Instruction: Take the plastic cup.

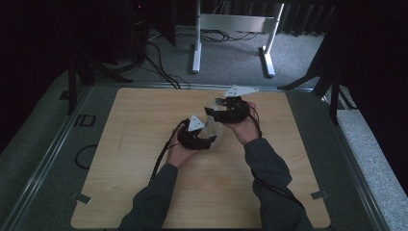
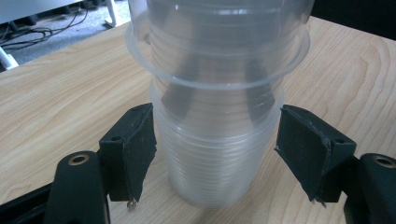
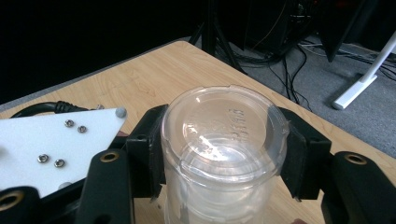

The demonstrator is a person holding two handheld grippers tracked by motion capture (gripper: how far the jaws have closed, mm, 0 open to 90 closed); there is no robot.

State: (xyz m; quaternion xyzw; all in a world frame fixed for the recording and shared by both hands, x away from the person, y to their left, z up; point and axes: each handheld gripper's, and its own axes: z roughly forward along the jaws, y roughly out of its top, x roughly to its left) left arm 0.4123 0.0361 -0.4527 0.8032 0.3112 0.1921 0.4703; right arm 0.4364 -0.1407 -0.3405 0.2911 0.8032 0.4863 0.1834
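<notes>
Near the middle of the bench (image 1: pixel 144 192), a stack of clear plastic cups (image 2: pixel 219 140) stood mouth-down, its long axis upright, and you worked on it from both sides with a hand-held gripper in each hand. Your left hand-held gripper (image 2: pixel 215 149) sat low on the stack, its jaws half open and straddling the lower cups: the left pad looked to be just touching the ribbed wall, while the right pad stood a little clear of it, so it was not yet clamping. Your right hand-held gripper (image 3: pixel 223 149) sat higher on the same stack, closed on the top cup (image 3: pixel 224 140), with both pads pressed against its wall just under the upturned base. In the high view the left hand-held gripper (image 1: pixel 202 140) lay on the near side of the stack and the right one (image 1: pixel 219 113) on its far side and higher, so the two were close together with the stack between them. Judging from that, the coming move turned on pulling the top cup straight up along the stack's axis while the lower cups were held down. Nothing else stood on the bench near the stack; only the grey plate (image 3: pixel 51 144) of your left hand-held gripper sat close beside the right jaws.
</notes>
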